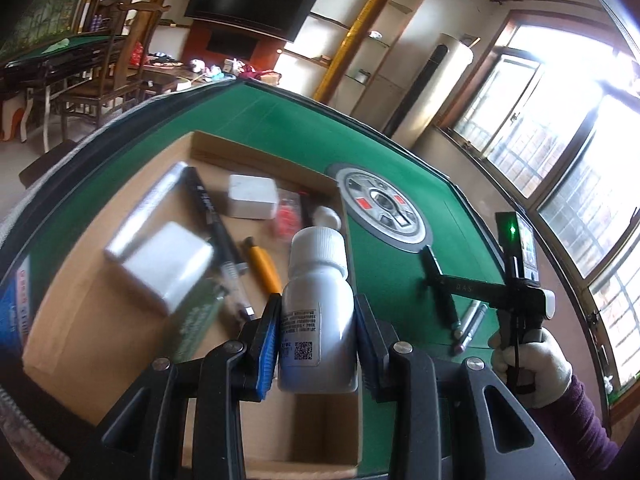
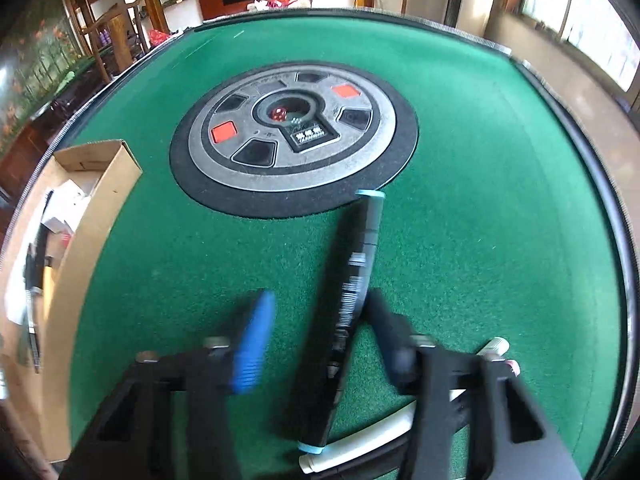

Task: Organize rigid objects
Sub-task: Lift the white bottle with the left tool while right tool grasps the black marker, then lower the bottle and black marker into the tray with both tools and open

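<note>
Item: white bottle (image 1: 318,312), left gripper (image 1: 316,336) clamping it, hanging over cardboard box (image 1: 80,320) just below; needing lowering, release. Right gripper (image 2: 316,340) partly open, straddling black marker (image 2: 352,292) on green felt (image 2: 480,160), grip unfinished.

White plastic bottle (image 1: 318,312) with ribbed screw cap and printed QR label, upright above the open cardboard box (image 1: 100,320); black marker (image 2: 348,300) with pale-blue end caps lies on green felt, beside white pens (image 2: 360,444).
</note>
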